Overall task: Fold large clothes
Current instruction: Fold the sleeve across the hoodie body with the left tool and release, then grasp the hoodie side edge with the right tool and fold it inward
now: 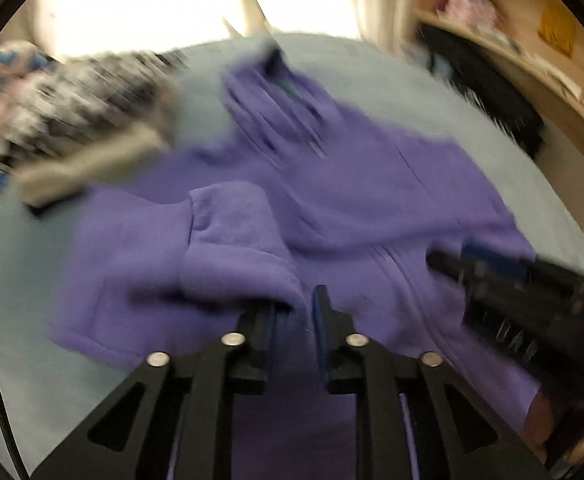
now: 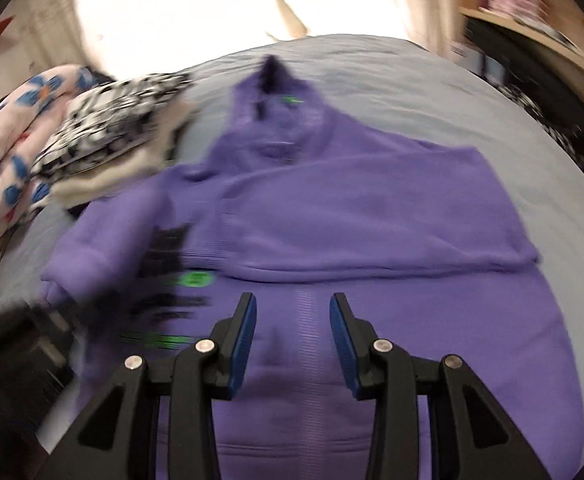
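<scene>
- The bed (image 2: 391, 76), under a pale blue sheet, carries everything.
- My purple hoodie (image 2: 331, 216) lies spread across it, hood away from me, one sleeve folded over the chest.
- Folded clothes (image 2: 104, 132) are stacked beside its far left shoulder.
- My left gripper (image 1: 293, 312) has a sleeve cuff between narrow jaws; through the blur I cannot tell if they pinch.
- My right gripper (image 2: 293, 312) hangs open above the hem, empty.

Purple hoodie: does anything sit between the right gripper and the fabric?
Nothing visible does. The right gripper hangs directly over the purple hoodie, jaws apart with nothing between them. The folded clothes pile lies off to the side.
</scene>
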`<state>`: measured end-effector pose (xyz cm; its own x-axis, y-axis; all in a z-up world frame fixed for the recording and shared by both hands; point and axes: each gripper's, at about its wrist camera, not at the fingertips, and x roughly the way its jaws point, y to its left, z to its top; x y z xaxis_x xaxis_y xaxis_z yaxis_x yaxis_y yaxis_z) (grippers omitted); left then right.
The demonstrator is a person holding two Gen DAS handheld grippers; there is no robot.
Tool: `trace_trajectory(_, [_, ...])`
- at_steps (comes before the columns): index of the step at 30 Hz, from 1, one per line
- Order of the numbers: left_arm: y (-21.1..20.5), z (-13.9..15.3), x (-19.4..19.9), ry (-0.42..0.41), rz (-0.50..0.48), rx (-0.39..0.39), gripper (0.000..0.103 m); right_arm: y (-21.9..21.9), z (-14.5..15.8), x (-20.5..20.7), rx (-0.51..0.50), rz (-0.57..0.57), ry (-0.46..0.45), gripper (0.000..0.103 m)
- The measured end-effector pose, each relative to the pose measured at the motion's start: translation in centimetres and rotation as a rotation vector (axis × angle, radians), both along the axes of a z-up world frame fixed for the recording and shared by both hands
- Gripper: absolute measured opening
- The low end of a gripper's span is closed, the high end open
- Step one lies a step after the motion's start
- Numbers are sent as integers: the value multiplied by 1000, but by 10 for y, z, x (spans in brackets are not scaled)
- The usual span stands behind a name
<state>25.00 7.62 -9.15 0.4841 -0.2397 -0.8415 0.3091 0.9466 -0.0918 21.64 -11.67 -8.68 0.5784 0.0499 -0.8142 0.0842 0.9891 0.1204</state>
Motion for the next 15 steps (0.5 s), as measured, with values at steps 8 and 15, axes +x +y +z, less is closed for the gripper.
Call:
trace_trajectory(8, [-33,-27,-6,69,13,72,64,-39,-18,-6,47,-35,42,38])
trace_trajectory(15, [-15,-13,-21,142,19,2,64,-33,-13,-10,78,10,32,38])
